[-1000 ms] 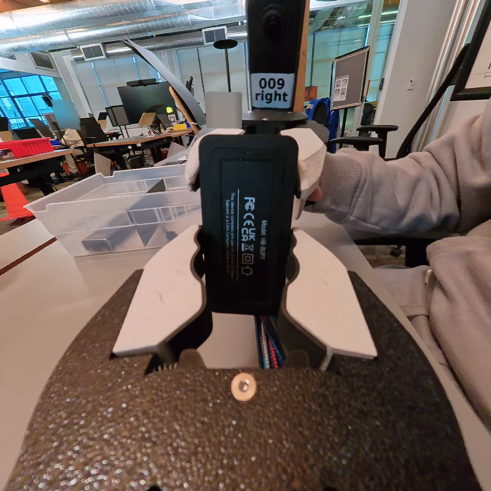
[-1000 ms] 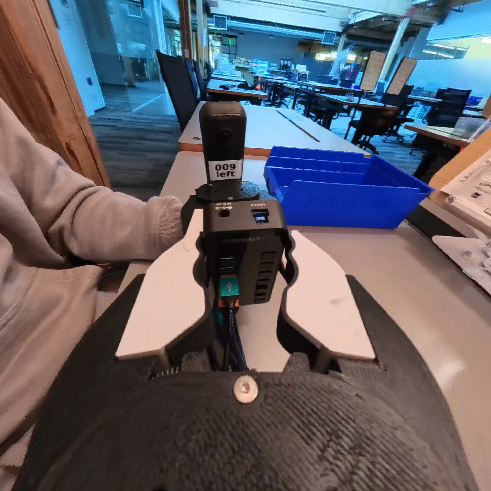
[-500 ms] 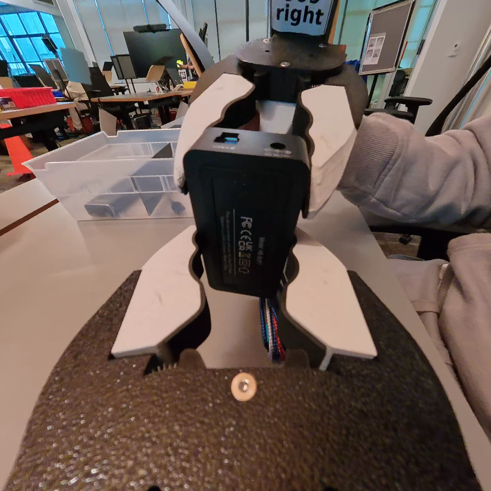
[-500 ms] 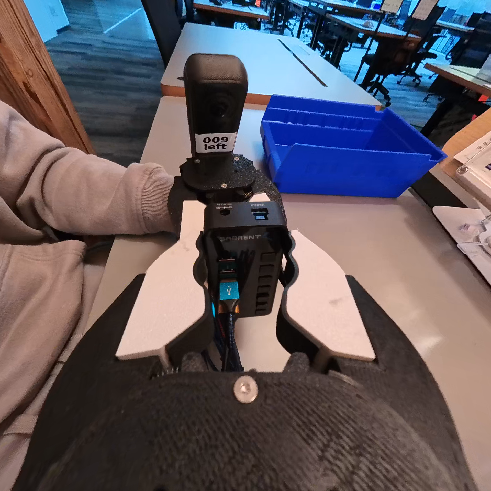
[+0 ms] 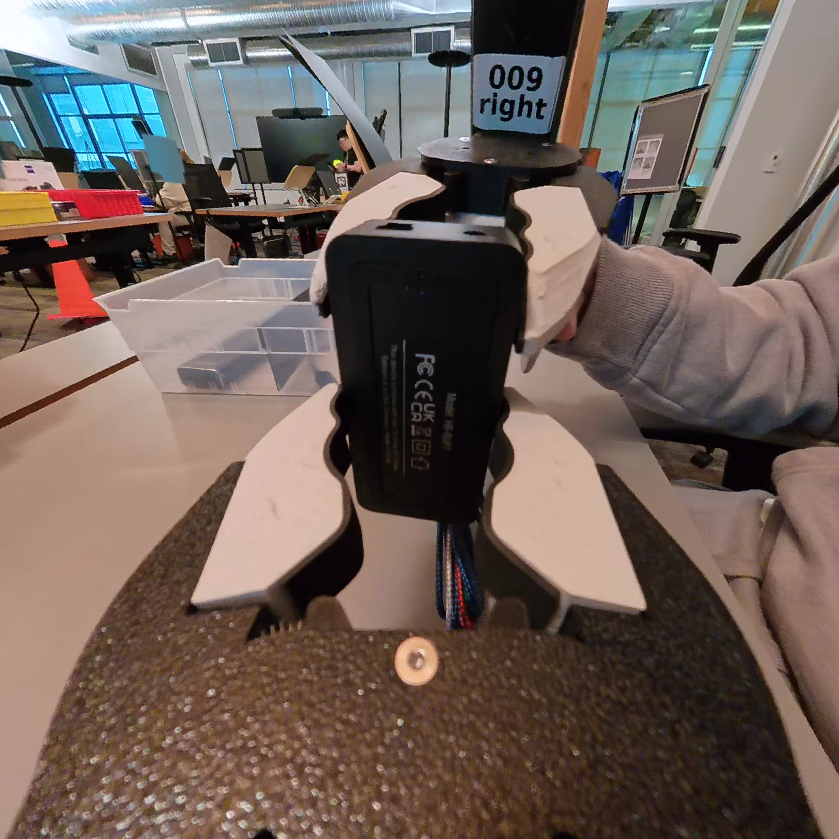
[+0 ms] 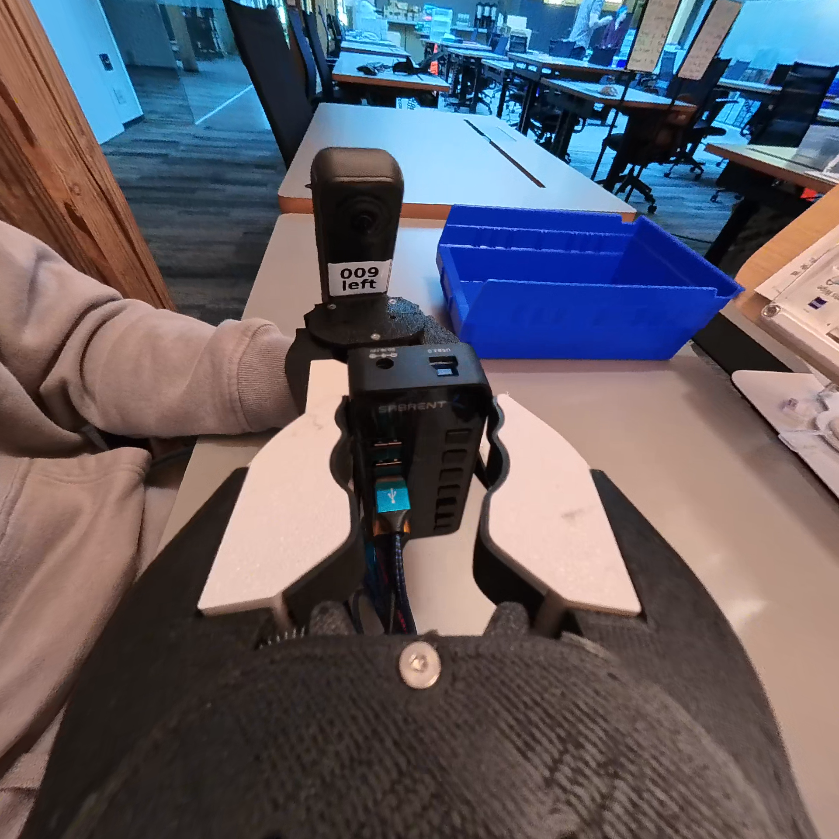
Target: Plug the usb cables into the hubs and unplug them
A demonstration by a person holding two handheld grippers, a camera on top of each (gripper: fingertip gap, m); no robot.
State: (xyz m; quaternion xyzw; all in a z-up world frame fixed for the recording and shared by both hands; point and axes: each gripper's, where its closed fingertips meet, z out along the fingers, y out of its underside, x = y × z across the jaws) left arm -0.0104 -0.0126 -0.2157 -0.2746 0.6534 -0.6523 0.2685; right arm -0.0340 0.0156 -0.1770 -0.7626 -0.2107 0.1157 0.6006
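A black USB hub [image 5: 422,363] is held in the air between my two grippers, above the table. My left gripper [image 5: 417,404] is shut on its near end, with the underside facing this view. The right gripper's fingers [image 5: 558,254] clamp the far end. In the right wrist view my right gripper [image 6: 420,408] is shut on the hub [image 6: 454,436], port side up. A teal USB plug [image 6: 392,497] sits in one port. Braided cables [image 5: 456,576] hang from the hub's lower end and also show in the right wrist view [image 6: 399,576].
A clear plastic bin [image 5: 218,327] with another black hub [image 5: 204,374] inside stands on the grey table [image 5: 113,454]. A blue bin [image 6: 567,299] stands behind the left gripper. A white tray with papers [image 6: 794,408] lies at the right edge. A person's grey sleeves flank both views.
Both grippers and the hub have tilted and shifted together, the far end tipping toward the left camera and part way back. Both keep their hold. The teal plug stays in its port.
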